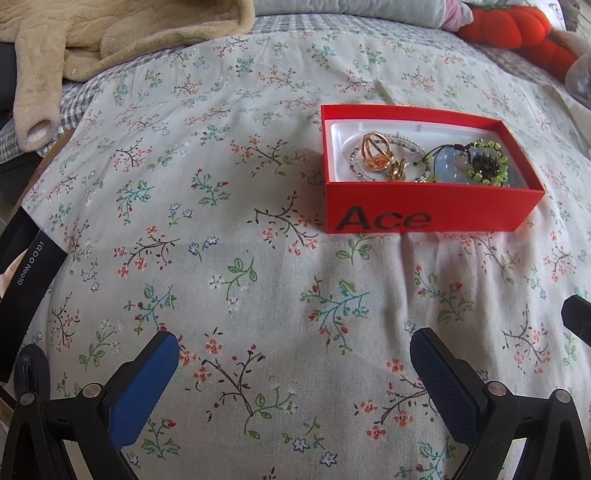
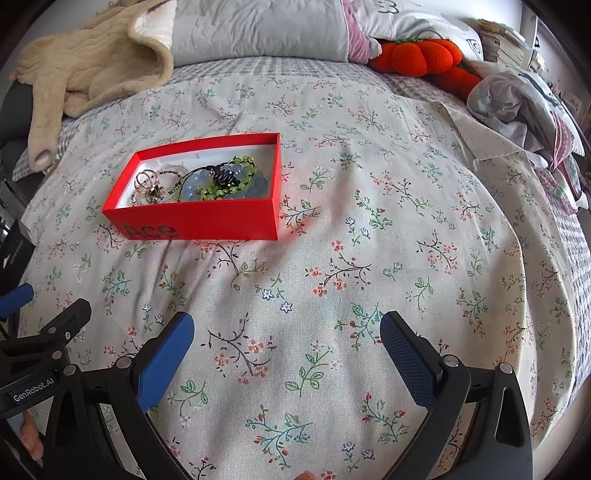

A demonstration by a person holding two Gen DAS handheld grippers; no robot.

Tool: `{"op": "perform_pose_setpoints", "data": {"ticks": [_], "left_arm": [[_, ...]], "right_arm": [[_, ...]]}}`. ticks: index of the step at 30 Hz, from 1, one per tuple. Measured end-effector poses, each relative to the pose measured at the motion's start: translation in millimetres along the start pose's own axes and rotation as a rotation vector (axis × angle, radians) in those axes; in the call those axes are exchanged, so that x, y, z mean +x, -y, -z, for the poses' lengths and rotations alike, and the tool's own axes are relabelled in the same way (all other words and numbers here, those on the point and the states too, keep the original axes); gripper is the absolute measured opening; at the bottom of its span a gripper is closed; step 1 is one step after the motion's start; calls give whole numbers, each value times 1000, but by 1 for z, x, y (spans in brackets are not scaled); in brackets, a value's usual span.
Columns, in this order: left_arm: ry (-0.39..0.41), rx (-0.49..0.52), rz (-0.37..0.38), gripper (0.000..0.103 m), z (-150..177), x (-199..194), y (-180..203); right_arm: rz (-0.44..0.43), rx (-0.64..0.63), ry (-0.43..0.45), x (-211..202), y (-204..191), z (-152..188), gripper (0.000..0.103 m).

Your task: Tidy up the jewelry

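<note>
A red box (image 1: 436, 210) marked "Ace" sits on the floral bedspread, also in the right wrist view as the red box (image 2: 207, 219). Inside lie gold rings (image 1: 376, 153), a thin beaded chain (image 1: 413, 146), a pale blue bead bracelet (image 1: 452, 162) and a green bead bracelet (image 1: 487, 162) with a dark knot. The right wrist view shows the gold rings (image 2: 147, 182) and the green bracelet (image 2: 225, 188). My left gripper (image 1: 294, 347) hovers open well short of the box. My right gripper (image 2: 287, 326) is open too, to the box's lower right, holding nothing.
A beige fleece blanket (image 1: 110, 33) lies at the back left, pillows (image 2: 266, 29) and an orange plush toy (image 2: 424, 55) at the back. Crumpled cloth (image 2: 517, 96) is heaped at the right. A black box (image 1: 22, 280) sits at the left bed edge.
</note>
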State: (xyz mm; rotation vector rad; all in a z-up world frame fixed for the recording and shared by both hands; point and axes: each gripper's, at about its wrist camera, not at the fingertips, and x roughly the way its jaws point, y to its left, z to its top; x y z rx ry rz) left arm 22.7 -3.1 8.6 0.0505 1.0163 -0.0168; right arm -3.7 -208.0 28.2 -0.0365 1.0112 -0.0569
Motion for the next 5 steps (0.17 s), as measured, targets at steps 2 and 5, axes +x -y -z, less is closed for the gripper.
{"op": "perform_pose_setpoints", "data": {"ticks": [2, 5], "left_arm": [[-2, 0, -6, 103, 1, 0, 0], [-5, -12, -8, 103, 6, 6, -2]], "right_arm": [[0, 2, -4, 0, 0, 0, 102], [3, 14, -15, 6, -2, 5, 102]]}}
